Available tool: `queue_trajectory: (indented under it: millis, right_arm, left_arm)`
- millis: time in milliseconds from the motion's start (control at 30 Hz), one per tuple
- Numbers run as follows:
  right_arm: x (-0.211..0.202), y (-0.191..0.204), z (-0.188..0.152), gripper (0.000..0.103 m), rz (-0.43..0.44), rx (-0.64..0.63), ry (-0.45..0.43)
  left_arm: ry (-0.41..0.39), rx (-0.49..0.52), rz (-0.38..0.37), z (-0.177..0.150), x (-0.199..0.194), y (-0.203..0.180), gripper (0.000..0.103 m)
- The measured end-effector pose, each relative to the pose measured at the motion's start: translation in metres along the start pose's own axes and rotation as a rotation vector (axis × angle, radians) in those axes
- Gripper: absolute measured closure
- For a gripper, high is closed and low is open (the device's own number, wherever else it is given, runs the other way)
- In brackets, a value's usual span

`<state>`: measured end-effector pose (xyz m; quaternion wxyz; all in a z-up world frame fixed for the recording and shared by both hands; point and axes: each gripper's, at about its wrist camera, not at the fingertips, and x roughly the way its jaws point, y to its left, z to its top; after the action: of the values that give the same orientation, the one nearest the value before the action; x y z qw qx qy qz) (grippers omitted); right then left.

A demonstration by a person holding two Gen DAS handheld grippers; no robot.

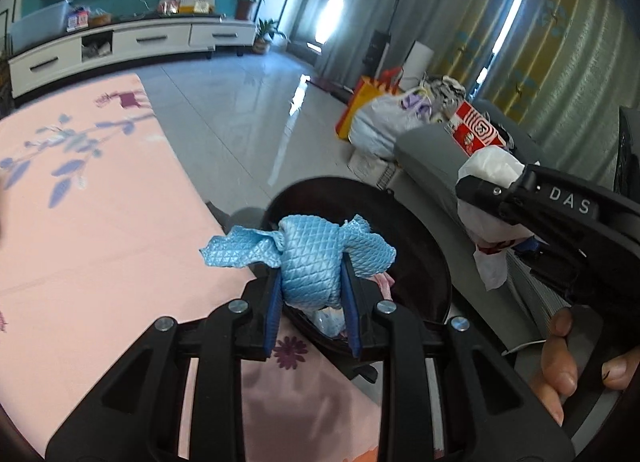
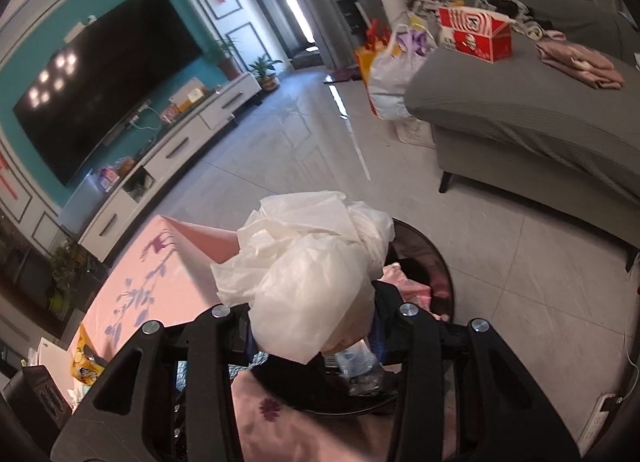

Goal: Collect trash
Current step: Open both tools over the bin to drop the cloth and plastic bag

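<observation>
On my left, the left tool (image 1: 311, 294) pinches a crumpled blue cloth (image 1: 308, 258) above the dark bin (image 1: 420, 262) beside the pink table (image 1: 100, 222). My right tool (image 2: 312, 326) clamps a white plastic bag (image 2: 308, 262) over that bin.

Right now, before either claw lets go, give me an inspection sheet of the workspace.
Surface: pink floral cloth covers the table; the dark round bin stands at its edge.
Job's things: blue quilted cloth and white crumpled plastic bag, both over the bin; the bin already holds trash.
Clutter: yellow snack packet on the table's near end.
Grippers: left claw shut on the blue quilted cloth; right claw shut on the plastic bag.
Cables: white power strip with its cord on the floor.
Surroundings: grey sofa bearing a red box, full bags beside it, TV over a white cabinet.
</observation>
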<state>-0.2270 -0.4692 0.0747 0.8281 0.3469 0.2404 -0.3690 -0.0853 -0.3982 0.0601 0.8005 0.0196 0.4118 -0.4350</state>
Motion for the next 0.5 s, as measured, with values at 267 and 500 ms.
queue_trajectory:
  millis: [267,500]
  right_arm:
    - [0.026,-0.022,0.003,0.06,-0.01,0.082,0.093]
    - [0.03,-0.017,0.002,0.052,-0.018,0.073,0.107]
  left_arm:
    - [0.1,-0.058,-0.096,-0.005,0.036,0.002,0.076]
    - [0.11,-0.029,-0.106,-0.007,0.04,-0.005,0.073]
